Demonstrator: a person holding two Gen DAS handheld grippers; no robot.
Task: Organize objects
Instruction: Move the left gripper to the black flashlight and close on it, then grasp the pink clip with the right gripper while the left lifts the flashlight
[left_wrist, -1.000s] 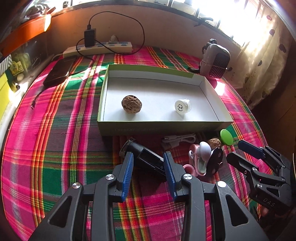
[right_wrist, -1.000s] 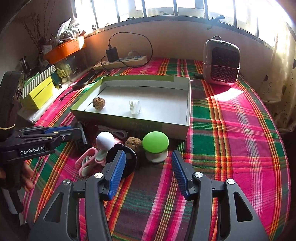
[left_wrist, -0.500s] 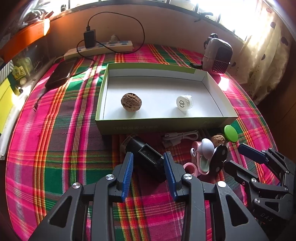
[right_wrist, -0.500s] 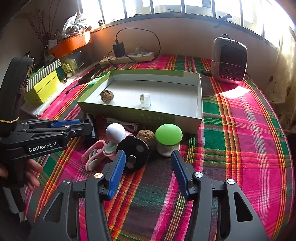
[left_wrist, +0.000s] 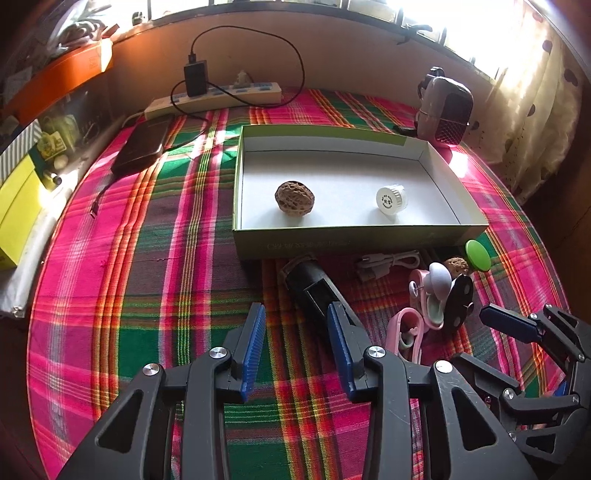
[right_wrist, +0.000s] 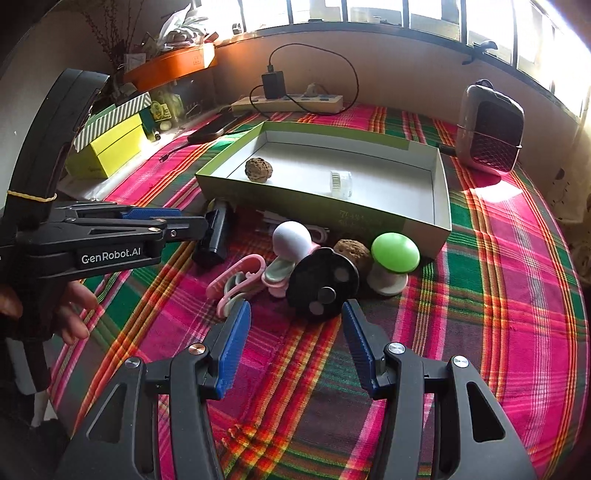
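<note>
A green box with a white inside holds a walnut and a white cap. In front of it lie a black cylinder, a white cable, pink clips, a white knob, a black disc, a second walnut and a green-topped knob. My left gripper is open, just short of the black cylinder. My right gripper is open, just short of the black disc.
A small heater stands at the back right. A power strip with charger and a black phone lie at the back left. Yellow boxes sit off the left edge of the plaid cloth.
Both grippers have drawn back a little from the pile, so the objects look farther off. Both stay open. The objects have not moved.
</note>
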